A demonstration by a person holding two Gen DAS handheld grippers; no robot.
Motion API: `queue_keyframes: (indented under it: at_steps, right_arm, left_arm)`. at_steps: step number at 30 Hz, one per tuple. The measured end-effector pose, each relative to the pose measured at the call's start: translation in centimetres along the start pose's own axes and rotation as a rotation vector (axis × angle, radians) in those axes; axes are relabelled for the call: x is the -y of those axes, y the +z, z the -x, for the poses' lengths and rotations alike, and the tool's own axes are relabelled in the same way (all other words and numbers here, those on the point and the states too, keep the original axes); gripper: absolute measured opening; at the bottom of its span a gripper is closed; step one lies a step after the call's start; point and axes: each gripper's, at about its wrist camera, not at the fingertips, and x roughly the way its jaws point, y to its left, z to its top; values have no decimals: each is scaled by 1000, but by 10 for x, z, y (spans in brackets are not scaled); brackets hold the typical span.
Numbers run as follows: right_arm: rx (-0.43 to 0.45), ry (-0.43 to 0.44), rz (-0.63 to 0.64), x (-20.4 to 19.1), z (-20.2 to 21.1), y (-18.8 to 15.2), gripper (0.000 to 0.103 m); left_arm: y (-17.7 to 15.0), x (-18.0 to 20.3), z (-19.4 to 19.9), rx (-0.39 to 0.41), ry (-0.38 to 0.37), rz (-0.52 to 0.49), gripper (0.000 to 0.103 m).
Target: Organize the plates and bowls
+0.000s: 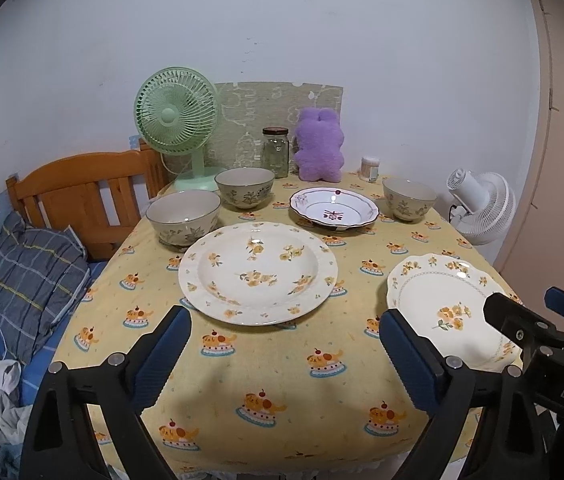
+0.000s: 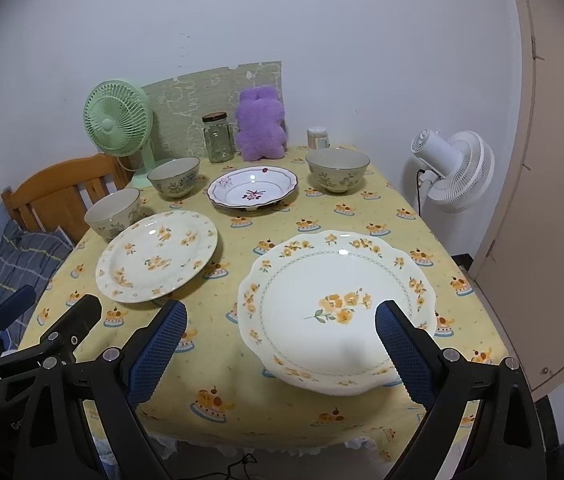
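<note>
A yellow-cloth table (image 1: 266, 364) holds three plates and three bowls. A round yellow-flower plate (image 1: 258, 272) (image 2: 157, 255) lies at the centre left. A scalloped yellow-flower plate (image 1: 448, 310) (image 2: 336, 310) lies at the front right. A purple-trimmed plate (image 1: 334, 210) (image 2: 253, 190) lies further back. Three grey floral bowls stand apart: left (image 1: 183, 217) (image 2: 113, 212), back (image 1: 245, 187) (image 2: 174, 176), right (image 1: 409, 199) (image 2: 337, 169). My left gripper (image 1: 286, 348) is open and empty above the front of the table. My right gripper (image 2: 282, 340) is open and empty, with the scalloped plate between its fingers in view.
At the back stand a green fan (image 1: 176, 120), a glass jar (image 1: 276, 151), a purple plush toy (image 1: 319, 144) and a small container (image 1: 370, 168). A white fan (image 2: 456, 170) stands to the right of the table. A wooden bed frame (image 1: 78, 200) with bedding is at the left.
</note>
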Motion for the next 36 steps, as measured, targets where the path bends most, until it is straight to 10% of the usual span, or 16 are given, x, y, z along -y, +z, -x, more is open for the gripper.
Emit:
queue_keyframes:
  at_steps: [17, 36]
  right_arm:
    - [-73, -176, -120, 54, -17, 9, 95]
    - [-297, -113, -98, 134, -143, 21, 87]
  left_arm:
    - [12, 51, -56, -152, -125, -30, 88]
    - [3, 121, -163, -403, -30, 4, 75]
